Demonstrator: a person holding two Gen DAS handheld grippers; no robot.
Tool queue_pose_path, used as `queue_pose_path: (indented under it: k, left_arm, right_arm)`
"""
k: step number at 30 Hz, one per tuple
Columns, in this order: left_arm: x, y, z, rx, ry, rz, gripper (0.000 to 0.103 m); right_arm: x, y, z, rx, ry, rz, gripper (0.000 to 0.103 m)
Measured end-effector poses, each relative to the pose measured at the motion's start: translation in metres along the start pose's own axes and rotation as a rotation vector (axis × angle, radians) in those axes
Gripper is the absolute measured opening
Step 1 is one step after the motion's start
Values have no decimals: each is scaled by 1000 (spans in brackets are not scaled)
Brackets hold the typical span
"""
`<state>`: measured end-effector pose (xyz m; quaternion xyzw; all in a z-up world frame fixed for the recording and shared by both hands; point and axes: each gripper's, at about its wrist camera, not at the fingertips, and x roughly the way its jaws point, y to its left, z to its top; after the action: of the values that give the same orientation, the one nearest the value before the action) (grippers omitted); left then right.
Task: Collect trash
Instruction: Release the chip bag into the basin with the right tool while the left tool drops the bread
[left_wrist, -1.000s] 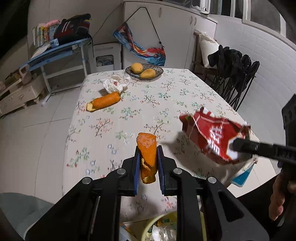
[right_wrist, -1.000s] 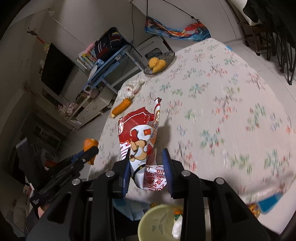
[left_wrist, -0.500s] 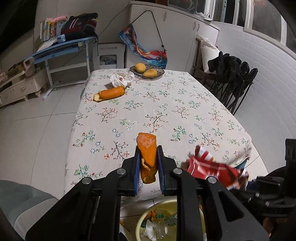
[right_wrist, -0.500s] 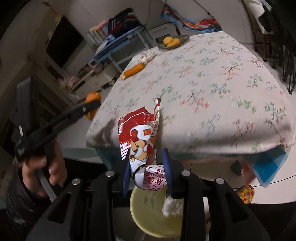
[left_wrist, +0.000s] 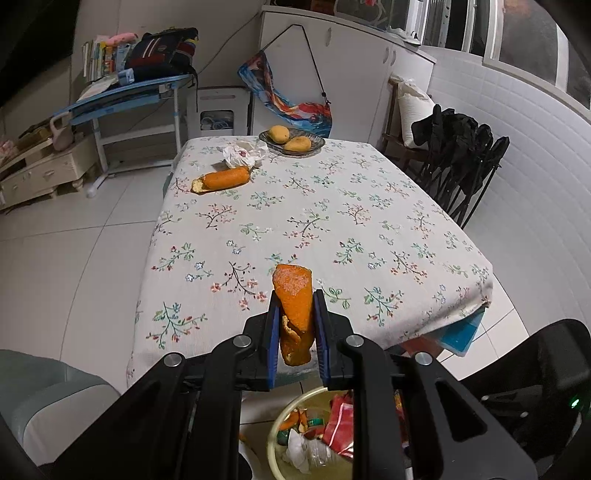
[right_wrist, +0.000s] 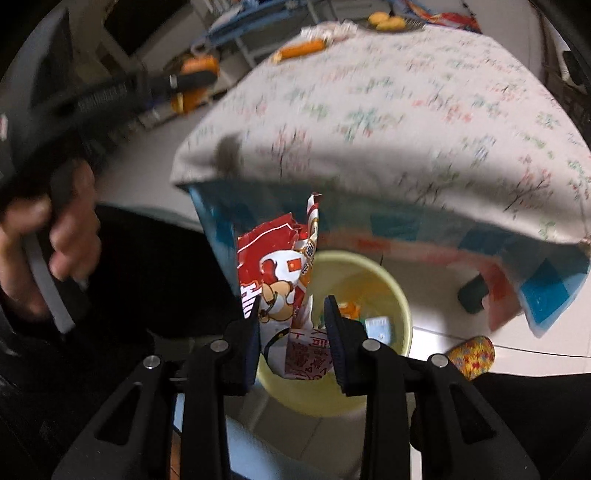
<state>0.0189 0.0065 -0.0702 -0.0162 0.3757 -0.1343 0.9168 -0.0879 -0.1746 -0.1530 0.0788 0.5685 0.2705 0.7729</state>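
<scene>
My left gripper is shut on an orange peel, held above the near edge of the floral-cloth table. Below it stands a yellow-green trash bin with scraps inside, and a red wrapper shows there behind my fingers. My right gripper is shut on that red and white snack wrapper, which hangs over the bin on the floor. The left gripper with its peel appears blurred at upper left in the right wrist view. A long orange peel and a crumpled white wrapper lie at the table's far end.
A dish with two yellow fruits sits at the far table edge. Black folding chairs stand to the right of the table. A blue desk is at back left. A grey-green seat is near left. A person's hand grips the left handle.
My right gripper has carried the red wrapper off the table and down over the bin, tilting downward. My left gripper has drawn back toward the table's near edge with the peel still held.
</scene>
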Motion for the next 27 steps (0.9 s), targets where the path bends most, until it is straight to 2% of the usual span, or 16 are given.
queue_pose_path:
  k: [7,11,15,20,24,27]
  left_arm:
    - [-8,-4,-12,6,1,-7,17]
    - [-11,-8,-19,20,8,-12,17]
    - [-11,-13,-25,34,19,-17,17]
    - [-6,-24,-33,73,46,-29,17]
    - [-3,-36,-42,117,76,-47,17]
    - [-1,-46,-51,155,100,-63,17]
  right_arm:
    - [15,4,-9,-25,75,-37,35]
    - [18,3,-11,-23,90,-48,43]
    - [14,0,-10,3,69,-55,52]
    - [1,-12,-5,71,-8,-71,60]
    - [-20,-30,-1,178,-120,-70,67]
    - [-29,-42,-1,249,-172,-64,67]
